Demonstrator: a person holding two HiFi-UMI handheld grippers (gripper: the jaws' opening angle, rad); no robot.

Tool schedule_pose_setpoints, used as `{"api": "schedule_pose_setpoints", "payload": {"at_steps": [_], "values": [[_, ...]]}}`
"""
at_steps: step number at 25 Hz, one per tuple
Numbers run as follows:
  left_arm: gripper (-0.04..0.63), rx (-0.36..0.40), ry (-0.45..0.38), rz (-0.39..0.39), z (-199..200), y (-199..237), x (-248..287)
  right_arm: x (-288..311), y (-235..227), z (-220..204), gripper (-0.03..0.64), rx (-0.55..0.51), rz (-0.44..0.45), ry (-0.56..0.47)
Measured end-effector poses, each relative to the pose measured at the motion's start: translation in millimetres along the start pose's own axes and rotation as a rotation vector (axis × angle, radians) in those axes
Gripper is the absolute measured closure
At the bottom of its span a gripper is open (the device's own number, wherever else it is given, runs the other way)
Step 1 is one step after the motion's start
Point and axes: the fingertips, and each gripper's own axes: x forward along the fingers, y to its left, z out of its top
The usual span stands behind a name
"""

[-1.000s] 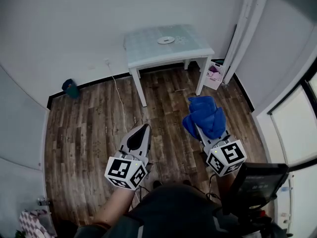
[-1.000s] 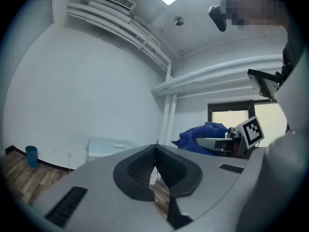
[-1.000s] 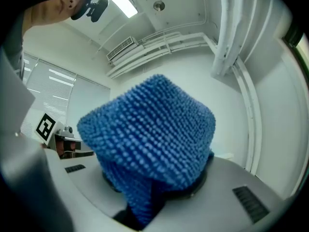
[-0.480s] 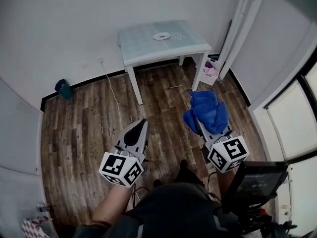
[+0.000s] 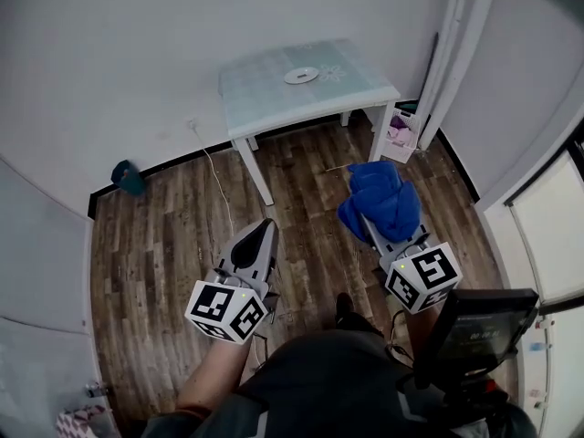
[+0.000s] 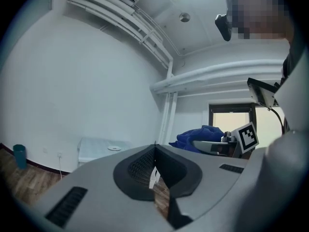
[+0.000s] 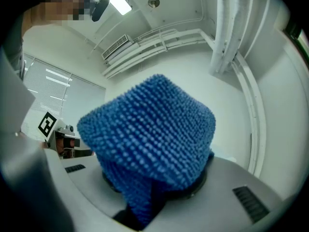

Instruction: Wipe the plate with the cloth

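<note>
Right hand-held gripper (image 5: 376, 228) clamped on cloth (image 7: 149, 134): soft, light, bunched, drapes over jaws. Left hand-held gripper (image 5: 265, 228) together, empty. Plate (image 5: 302, 76) lies on worktop (image 5: 265, 89), well apart, across floor. Plate likely stiff, slick, breakable; may skid under wiping, so steady at rim.

A plain, sparsely furnished room, home or studio being unclear, wood-plank floor (image 5: 173, 245) running wall to wall, bare white walls (image 5: 119, 53) rising around it, a small pale counter (image 5: 265, 85) standing against one, a teal bin (image 5: 129, 177) sitting nearby, a cable (image 5: 216, 176) trailing across the planks, a window (image 5: 552, 245) glowing at the right.
</note>
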Motion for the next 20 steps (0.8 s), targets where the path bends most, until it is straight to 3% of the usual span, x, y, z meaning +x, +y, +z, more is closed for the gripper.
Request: {"api": "schedule_pose_setpoints", "payload": {"at_steps": [6,20], "values": [[0.586,0.006,0.013,0.032,8.0,12.5,83.0,45.4,-74.0,1.6,0.505,0.034,0.024,0.005],[0.587,0.015,0.008,0.121,8.8,34.7,160.9,92.2,-148.0,-2.4,0.505,0.061,0.088,0.008]]}}
